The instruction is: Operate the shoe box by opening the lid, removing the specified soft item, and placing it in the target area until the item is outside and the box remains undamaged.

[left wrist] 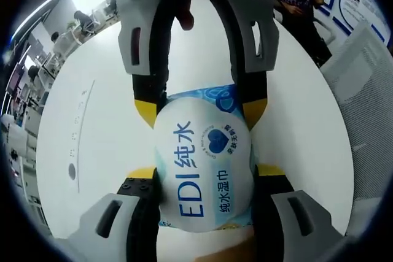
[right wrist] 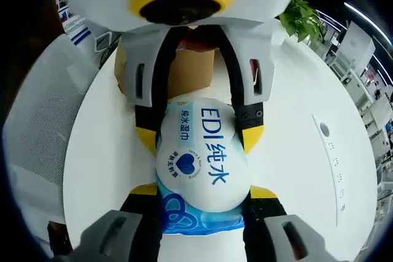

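In the left gripper view, the left gripper [left wrist: 202, 182] grips a pack of wet wipes [left wrist: 204, 164], white and blue with "EDI" print, its yellow-tipped jaws pressed to both sides. The right gripper [left wrist: 199, 108] comes from the top and clamps the far end of the same pack, above a white round table [left wrist: 92, 151]. A person [left wrist: 301, 10] stands beyond the table.

In the right gripper view, the right gripper [right wrist: 201, 191] is closed on the pack [right wrist: 199, 157], and the left gripper [right wrist: 199, 136] holds its far end. A brown shoe box [right wrist: 184, 72] sits behind on the table [right wrist: 288, 151], near a green plant [right wrist: 302, 19]
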A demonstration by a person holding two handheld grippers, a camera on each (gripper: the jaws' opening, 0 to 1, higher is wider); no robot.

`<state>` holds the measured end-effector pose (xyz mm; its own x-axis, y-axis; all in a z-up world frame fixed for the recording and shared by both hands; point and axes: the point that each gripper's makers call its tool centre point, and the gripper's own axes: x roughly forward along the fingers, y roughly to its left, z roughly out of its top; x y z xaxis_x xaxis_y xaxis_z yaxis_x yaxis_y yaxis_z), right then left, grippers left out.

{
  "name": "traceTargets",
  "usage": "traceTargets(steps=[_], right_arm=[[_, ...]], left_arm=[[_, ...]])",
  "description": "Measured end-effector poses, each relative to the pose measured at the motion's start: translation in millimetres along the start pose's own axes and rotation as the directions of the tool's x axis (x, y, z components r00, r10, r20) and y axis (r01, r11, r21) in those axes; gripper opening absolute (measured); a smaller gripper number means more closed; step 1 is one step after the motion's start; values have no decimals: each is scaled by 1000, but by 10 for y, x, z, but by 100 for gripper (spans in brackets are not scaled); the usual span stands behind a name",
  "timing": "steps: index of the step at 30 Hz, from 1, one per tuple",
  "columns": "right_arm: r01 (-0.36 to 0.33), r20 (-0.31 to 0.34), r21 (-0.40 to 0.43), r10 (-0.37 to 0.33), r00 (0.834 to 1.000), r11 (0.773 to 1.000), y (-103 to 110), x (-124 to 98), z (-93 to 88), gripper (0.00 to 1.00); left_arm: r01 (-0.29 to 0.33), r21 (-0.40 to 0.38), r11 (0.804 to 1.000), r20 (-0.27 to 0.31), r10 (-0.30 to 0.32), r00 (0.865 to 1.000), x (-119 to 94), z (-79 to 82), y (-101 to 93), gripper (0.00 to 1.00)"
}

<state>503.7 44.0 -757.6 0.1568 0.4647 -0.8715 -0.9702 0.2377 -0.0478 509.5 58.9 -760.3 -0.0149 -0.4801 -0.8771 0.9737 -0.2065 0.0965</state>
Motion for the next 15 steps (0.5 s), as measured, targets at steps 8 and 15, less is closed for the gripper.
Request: traceTargets(steps=[8,15], right_arm=[[0,-12,-4,0,1000,1000,15,24,-29,49],[9,-24,-6,-9,1000,1000,3,32,-63,50]], left_arm=[[-7,9,1000,-3,7,1000,27,-3,-15,59],[-17,17,1000,-2,17,1000,43,18,-1,59]])
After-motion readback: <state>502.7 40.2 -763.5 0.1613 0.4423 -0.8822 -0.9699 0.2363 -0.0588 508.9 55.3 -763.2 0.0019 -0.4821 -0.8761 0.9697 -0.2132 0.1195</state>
